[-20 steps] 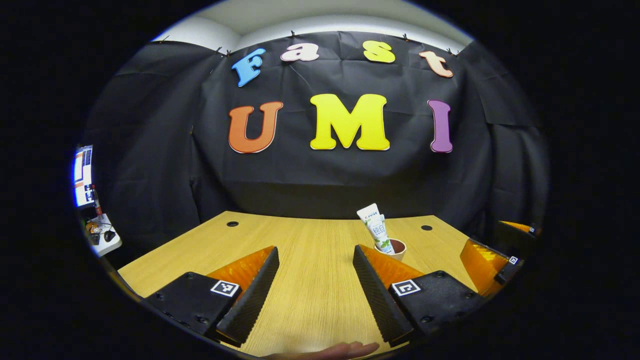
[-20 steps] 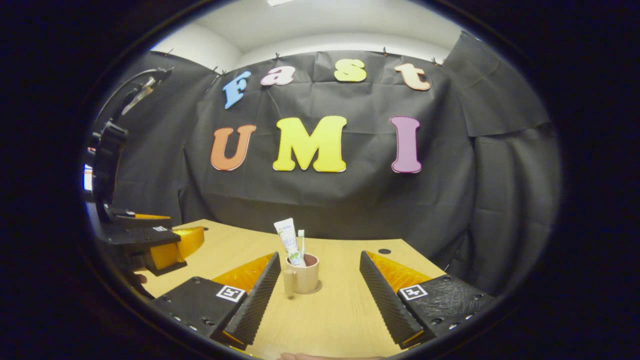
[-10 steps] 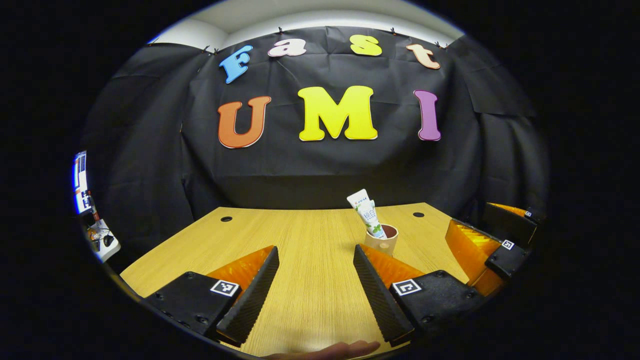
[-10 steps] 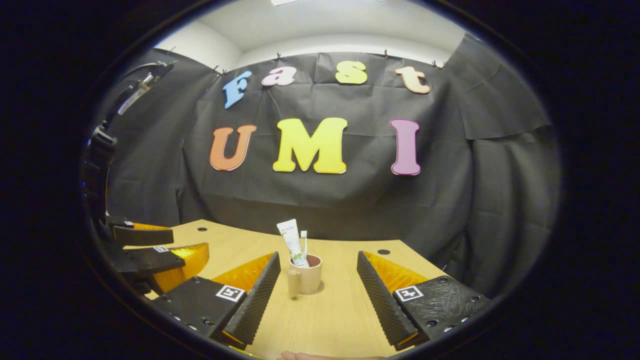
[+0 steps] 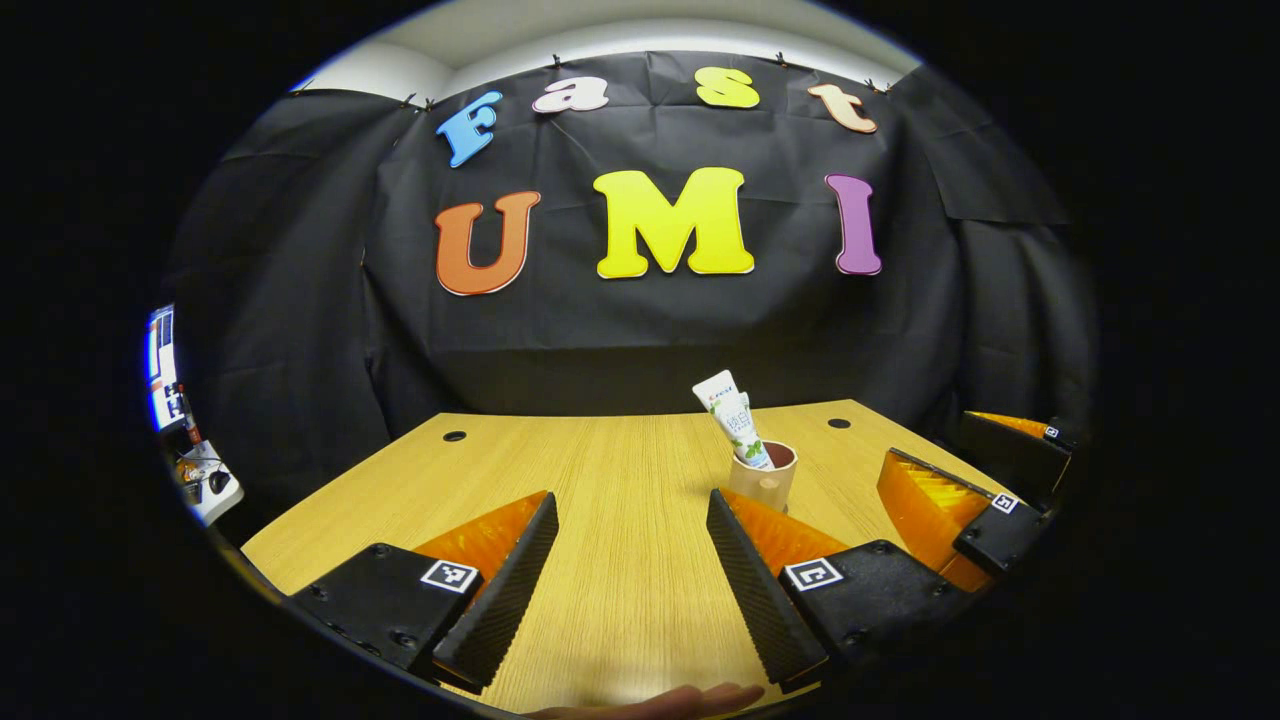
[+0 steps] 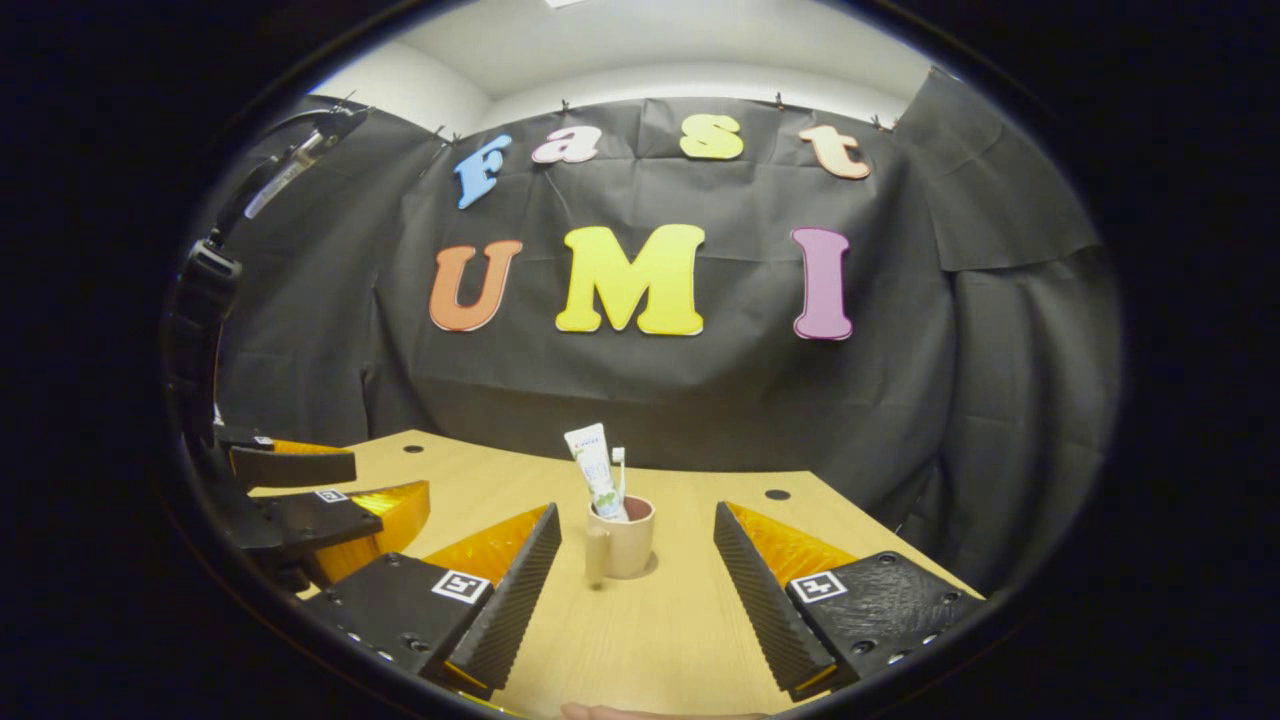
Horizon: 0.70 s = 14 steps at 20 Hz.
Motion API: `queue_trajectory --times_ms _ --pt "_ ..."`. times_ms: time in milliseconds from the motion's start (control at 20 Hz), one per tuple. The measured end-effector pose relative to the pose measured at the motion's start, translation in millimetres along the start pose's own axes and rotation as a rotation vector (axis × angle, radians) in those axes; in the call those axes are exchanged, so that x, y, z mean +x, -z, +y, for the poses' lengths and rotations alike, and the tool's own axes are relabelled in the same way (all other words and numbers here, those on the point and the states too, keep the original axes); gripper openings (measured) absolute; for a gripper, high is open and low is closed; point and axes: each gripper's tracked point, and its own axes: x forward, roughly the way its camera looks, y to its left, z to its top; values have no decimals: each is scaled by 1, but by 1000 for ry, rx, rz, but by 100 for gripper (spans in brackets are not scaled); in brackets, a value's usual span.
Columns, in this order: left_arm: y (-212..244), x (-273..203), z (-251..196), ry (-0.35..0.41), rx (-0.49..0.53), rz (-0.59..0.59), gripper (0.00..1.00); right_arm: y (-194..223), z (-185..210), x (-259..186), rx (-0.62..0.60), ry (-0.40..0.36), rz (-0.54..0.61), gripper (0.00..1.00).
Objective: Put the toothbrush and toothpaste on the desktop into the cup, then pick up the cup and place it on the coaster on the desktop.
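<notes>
Two things stand inside the cup (image 6: 623,535): the toothpaste (image 6: 596,468), a soft white tube that leans to the left, and the thin toothbrush (image 6: 620,472), upright just beside it. The cup is round, beige outside and reddish-brown inside, with a handle on its left side, and it stands on the tabletop (image 6: 660,620) of light wood with fine straight grain, at the lower centre of the right gripper view. The right gripper (image 6: 637,525) has its fingers wide apart, empty, with ribbed inner faces, and the cup is seen between them, farther off. In the left gripper view the left gripper (image 5: 632,515) is also spread wide and holds nothing; the cup (image 5: 764,478) stands just behind its right finger.
</notes>
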Motion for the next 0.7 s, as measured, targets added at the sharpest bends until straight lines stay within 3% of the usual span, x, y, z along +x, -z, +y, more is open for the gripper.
queue_trajectory --times_ms 700 --pt "21 1 7 -19 -20 -10 95 18 9 -2 -11 -4 6 93"
